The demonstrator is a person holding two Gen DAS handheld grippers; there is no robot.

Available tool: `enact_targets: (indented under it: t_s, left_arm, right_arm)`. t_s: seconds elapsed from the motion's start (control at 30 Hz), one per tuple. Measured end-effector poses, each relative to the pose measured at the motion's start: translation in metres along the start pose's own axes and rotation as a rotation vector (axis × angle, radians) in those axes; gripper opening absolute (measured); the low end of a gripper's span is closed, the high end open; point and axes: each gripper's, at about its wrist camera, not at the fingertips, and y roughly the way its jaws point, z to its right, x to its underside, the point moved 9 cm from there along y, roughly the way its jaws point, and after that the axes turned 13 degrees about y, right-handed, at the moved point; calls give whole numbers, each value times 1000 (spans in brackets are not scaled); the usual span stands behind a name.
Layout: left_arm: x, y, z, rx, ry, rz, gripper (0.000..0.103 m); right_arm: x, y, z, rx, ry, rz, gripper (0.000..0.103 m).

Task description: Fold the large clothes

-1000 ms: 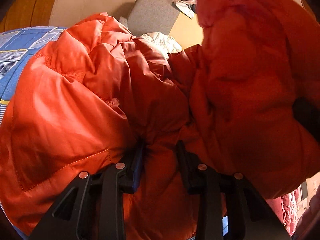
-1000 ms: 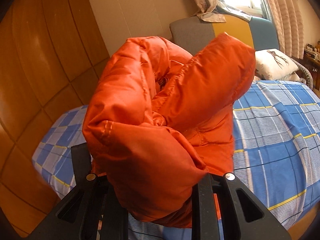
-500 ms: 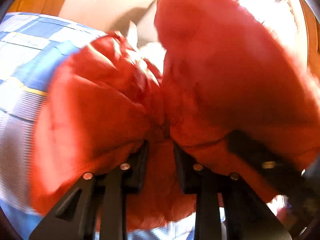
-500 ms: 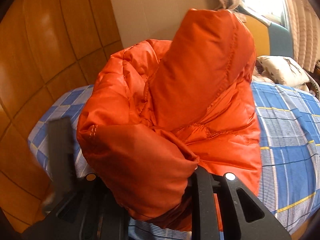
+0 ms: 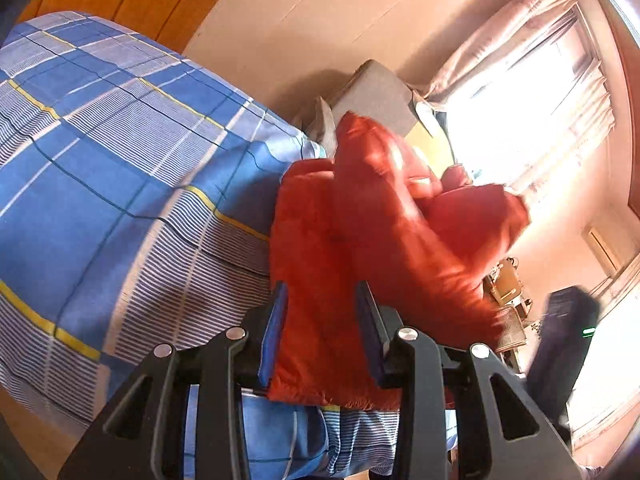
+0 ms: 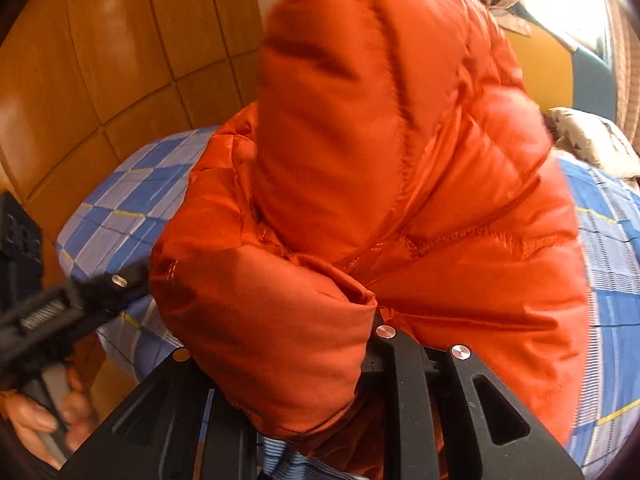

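My left gripper (image 5: 322, 328) is clamped on a thick fold of the orange puffer jacket (image 5: 360, 236), the blue-padded fingers (image 5: 274, 332) pressing in from both sides. In the left wrist view the jacket rises from between them toward 12 and 1 o'clock, bunched and partly lifted above the bed (image 5: 120, 184), whose blue checked sheet fills the view from 8 to 11 o'clock. A grey cushion (image 5: 376, 96) sits at 12 o'clock behind the jacket, and a curtained window (image 5: 532, 112) glares at 2 o'clock.

My right gripper (image 6: 288, 360) holds a padded roll of the same jacket (image 6: 400, 184); the fabric bulges over the fingers and hides their tips, so I can only say the bundle is wedged between them and carried there. In the right wrist view the jacket towers from the centre up to 12 o'clock, with the bed (image 6: 612, 280) showing at 3 and at 9 o'clock below it. A pale pillow (image 6: 592, 140) lies at 2 o'clock. At 8 o'clock I see my left gripper from outside, blurred, with my left hand (image 6: 44, 424) around its handle. Wood-panelled wall (image 6: 100, 60) covers 10 o'clock.
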Motion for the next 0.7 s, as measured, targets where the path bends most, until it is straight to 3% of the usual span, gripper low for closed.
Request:
enact_targets:
  t_s: [0.2,0.3,0.47,0.7]
  left_arm:
    - [-1,7,14,43,35,-22,39]
    - [3,3,24,56,46,-25,45]
    - [2,2,29,67,57,-22,45]
    - [8,6,11,1,45,-43,46]
  right_arm:
    - [9,9,-2,10,-15,-24,19]
    - [6,-3,-3,13,-14,-3,25]
    - [4,-19,-3,7,-12,20,34]
    - [7,-38,-10,-71,-3,29,51]
